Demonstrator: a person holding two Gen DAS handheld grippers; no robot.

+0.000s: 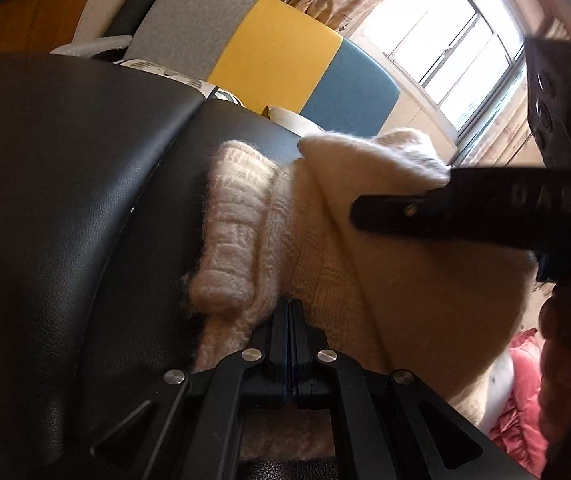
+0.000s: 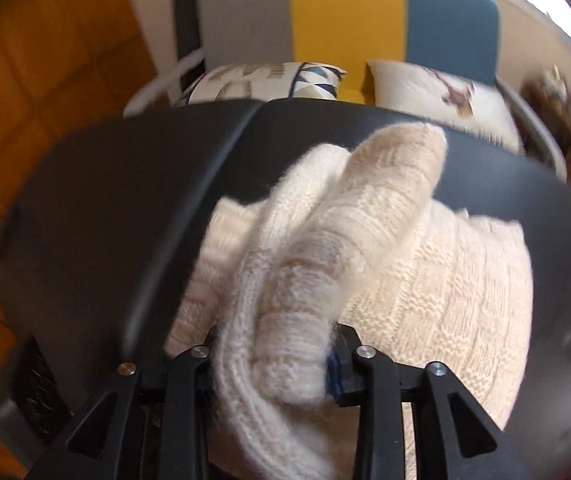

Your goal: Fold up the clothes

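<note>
A black leather bench [image 2: 97, 184], crossed by a seam toward the upper left of the frame, is covered at centre and lower right by a cream knit sweater [image 2: 445, 280], bunched and partly lifted.

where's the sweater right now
The sweater lies bunched on the black bench, nearer its right side; a thick fold is in the right gripper.

Both wrist cams close, facing fwd, share sweater [image 1: 325, 240].
</note>
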